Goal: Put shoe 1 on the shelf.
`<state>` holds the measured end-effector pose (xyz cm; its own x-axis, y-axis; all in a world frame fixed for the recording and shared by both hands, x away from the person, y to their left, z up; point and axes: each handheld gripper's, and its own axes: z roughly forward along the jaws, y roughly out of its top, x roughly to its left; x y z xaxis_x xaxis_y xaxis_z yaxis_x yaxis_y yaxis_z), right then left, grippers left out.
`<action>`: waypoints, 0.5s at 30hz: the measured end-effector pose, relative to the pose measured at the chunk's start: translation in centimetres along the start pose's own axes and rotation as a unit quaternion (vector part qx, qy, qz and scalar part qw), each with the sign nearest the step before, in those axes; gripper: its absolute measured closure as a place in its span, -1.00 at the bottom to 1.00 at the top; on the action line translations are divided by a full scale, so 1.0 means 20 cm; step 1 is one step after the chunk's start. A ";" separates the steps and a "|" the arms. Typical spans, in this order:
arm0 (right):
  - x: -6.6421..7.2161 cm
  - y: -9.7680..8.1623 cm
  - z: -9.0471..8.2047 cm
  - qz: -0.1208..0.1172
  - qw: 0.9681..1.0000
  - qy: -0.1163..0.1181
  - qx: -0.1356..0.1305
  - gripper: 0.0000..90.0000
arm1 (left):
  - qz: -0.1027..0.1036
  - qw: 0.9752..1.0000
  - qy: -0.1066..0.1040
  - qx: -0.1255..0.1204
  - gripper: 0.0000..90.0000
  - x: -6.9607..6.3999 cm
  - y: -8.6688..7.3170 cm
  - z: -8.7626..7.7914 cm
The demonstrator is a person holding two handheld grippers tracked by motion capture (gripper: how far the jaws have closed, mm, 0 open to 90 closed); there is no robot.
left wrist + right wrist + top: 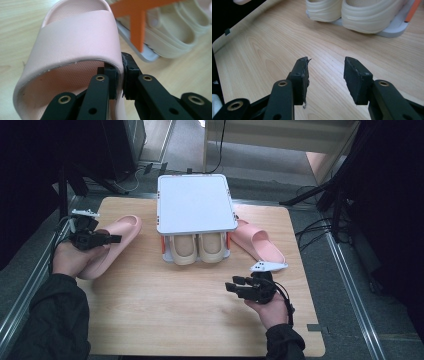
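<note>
A: Now, status: your left gripper (120,75) has its fingers clamped on the strap edge of the pink slipper (107,245) at the counter's (200,320) left side. Beige pair (198,247) already sits on the rack's (195,202) lower tier.

B: And your right gripper (325,75)?

A: Fingers apart, nothing between them. Second pink slipper (257,242) lies right of the rack, not yet placed. Front of counter is open; the left edge is close.
</note>
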<state>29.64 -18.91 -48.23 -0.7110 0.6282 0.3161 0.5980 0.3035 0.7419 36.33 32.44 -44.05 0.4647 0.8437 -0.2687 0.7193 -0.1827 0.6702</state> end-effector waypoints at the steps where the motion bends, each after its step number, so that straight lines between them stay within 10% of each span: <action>1: 0.00 0.01 0.01 -0.002 1.000 0.002 0.001 0.24 | 0.002 1.000 -0.002 -0.002 0.87 -0.02 -0.01 -0.01; 15: 0.03 0.11 0.11 -0.025 0.999 0.016 0.017 0.28 | 0.033 0.999 -0.038 0.002 0.87 -0.34 -0.19 -0.11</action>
<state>31.41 -16.32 -47.81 -0.7517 0.5881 0.2985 0.5730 0.3581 0.7372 29.21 28.46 -43.19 0.5492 0.7888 -0.2760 0.6876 -0.2388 0.6857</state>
